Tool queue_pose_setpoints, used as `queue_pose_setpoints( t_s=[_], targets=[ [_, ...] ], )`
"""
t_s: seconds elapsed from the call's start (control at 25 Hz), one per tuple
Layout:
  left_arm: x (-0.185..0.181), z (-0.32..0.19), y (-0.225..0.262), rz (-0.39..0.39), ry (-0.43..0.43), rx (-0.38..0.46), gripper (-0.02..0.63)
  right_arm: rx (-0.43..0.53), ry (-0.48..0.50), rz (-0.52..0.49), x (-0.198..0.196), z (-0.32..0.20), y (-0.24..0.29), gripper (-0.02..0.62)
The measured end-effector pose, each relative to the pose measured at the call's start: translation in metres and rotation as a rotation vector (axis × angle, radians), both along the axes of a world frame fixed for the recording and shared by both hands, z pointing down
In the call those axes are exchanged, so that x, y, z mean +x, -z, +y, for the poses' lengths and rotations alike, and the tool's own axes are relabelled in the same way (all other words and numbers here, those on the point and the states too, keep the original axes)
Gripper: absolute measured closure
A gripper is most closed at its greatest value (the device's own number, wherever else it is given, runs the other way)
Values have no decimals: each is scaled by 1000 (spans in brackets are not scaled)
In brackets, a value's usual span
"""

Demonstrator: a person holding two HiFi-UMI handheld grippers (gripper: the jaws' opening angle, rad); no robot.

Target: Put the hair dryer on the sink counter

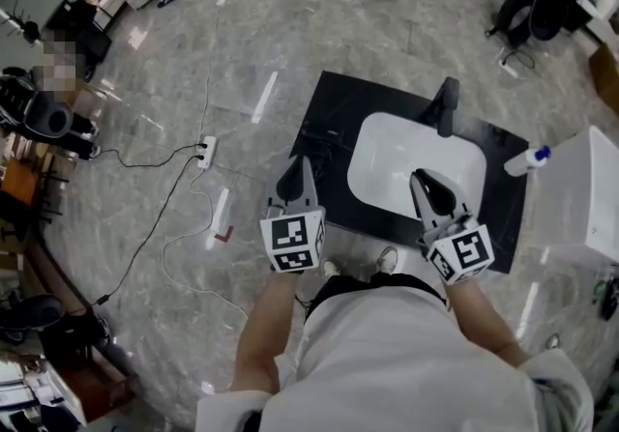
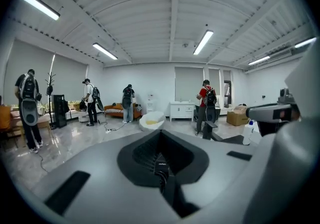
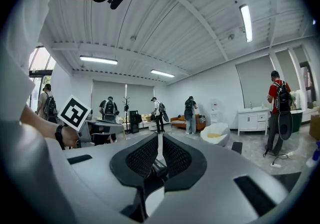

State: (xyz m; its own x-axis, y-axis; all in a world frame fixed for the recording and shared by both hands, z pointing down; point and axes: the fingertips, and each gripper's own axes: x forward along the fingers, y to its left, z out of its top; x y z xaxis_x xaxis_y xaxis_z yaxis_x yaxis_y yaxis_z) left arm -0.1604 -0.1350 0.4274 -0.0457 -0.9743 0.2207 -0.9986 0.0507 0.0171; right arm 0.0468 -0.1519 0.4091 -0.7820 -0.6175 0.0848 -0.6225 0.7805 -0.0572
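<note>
Head view: a person in a white shirt (image 1: 387, 362) holds both grippers out over a black table (image 1: 329, 111) with a white basin (image 1: 397, 155) sunk into it. The left gripper (image 1: 299, 172) hangs above the table's near left edge, its jaws pressed fully together with nothing visible between them. The right gripper (image 1: 423, 184) sits over the basin's near rim, its jaws a sliver apart and empty. The hair dryer cannot be told apart from the dark tabletop; only faint cord-like lines show just beyond the left jaws. Farther on stand a black faucet (image 1: 445, 106) and a white bottle (image 1: 527, 161). A power strip (image 1: 205, 150) lies on the marble floor (image 1: 193, 63).
</note>
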Motion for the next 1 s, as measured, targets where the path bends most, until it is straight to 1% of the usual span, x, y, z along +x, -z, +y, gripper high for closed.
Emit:
queue_pose_setpoints(
  t_s=[0.12, 0.28, 0.6, 0.72, 0.88, 1.0],
  targets=[
    [5, 9, 5, 6, -33, 41, 604, -3, -6, -12, 0, -1, 1, 546],
    [8, 24, 10, 18, -45, 79, 604, 4, -19, -26, 4, -1, 7, 546],
    [8, 58, 59, 28, -17, 221, 604, 37, -101, -75, 32, -13, 33, 546],
    [8, 71, 66, 46, -12, 232, 604, 54, -131, -91, 44, -16, 43, 546],
    [10, 92, 68, 55, -25, 244, 604, 69, -137, -110, 55, -17, 49, 546],
    [6, 105, 71, 64, -19, 262, 604, 79, -140, -125, 61, -16, 52, 546]
  ],
)
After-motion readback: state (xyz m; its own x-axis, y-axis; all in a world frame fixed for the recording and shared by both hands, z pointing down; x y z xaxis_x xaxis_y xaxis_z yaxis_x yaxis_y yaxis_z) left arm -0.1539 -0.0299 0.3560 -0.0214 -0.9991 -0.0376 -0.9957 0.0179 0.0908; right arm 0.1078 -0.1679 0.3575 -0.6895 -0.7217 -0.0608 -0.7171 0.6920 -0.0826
